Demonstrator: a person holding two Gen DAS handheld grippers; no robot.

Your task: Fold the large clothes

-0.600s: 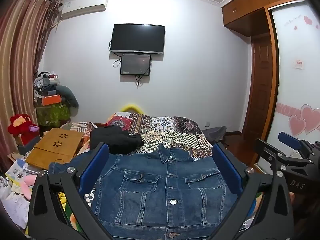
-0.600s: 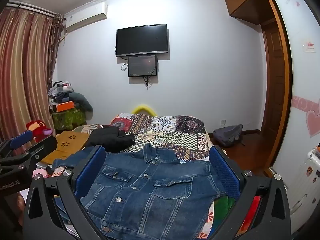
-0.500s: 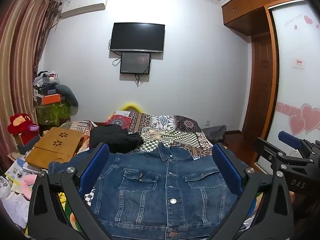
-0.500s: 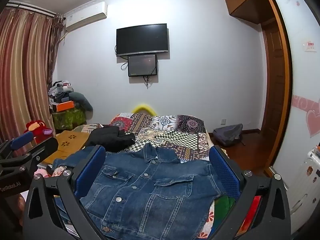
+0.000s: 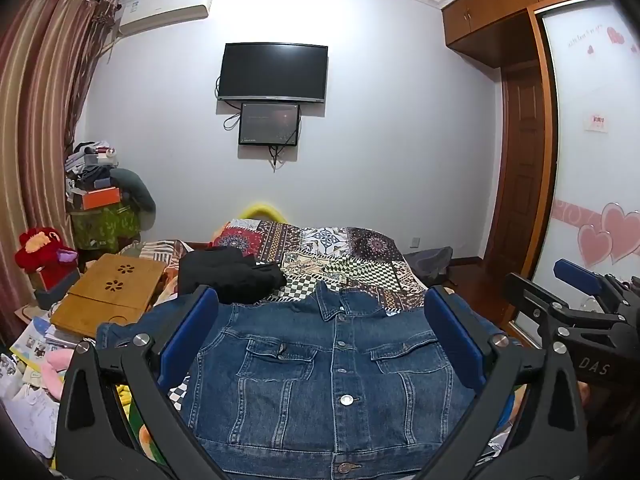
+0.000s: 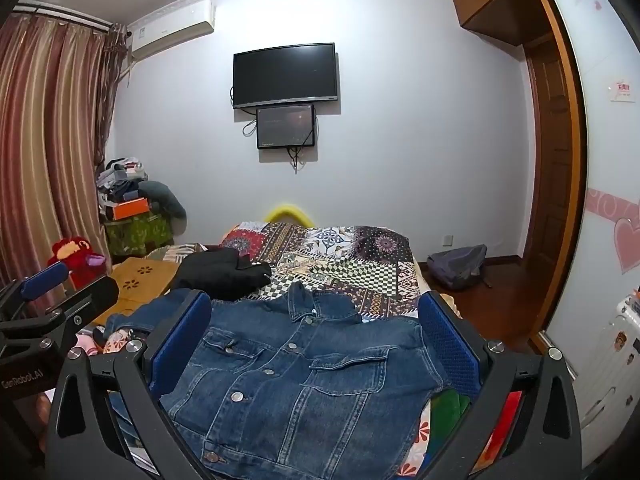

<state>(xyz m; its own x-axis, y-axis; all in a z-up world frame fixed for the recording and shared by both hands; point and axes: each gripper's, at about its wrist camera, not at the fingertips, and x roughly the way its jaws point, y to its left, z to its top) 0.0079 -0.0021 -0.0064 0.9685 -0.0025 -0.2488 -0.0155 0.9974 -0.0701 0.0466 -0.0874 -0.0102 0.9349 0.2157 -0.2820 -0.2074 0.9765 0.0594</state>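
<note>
Left wrist view: denim jacket point(image 5: 336, 376) is laid flat, front up, on bed point(image 5: 352, 256). Left gripper point(image 5: 320, 344) & right gripper point(image 6: 316, 340) are spread wide, nothing held (folding not begun). Next, sleeve edges likely need pinching.

Jacket point(image 5: 336, 376): blue denim, metal buttons, two flapped chest pockets. Lies front up and buttoned shut, spread flat on my side of the bed, collar toward the far wall, hem nearest me. One sleeve stretches out to my left; the other is hidden behind my finger.
</note>
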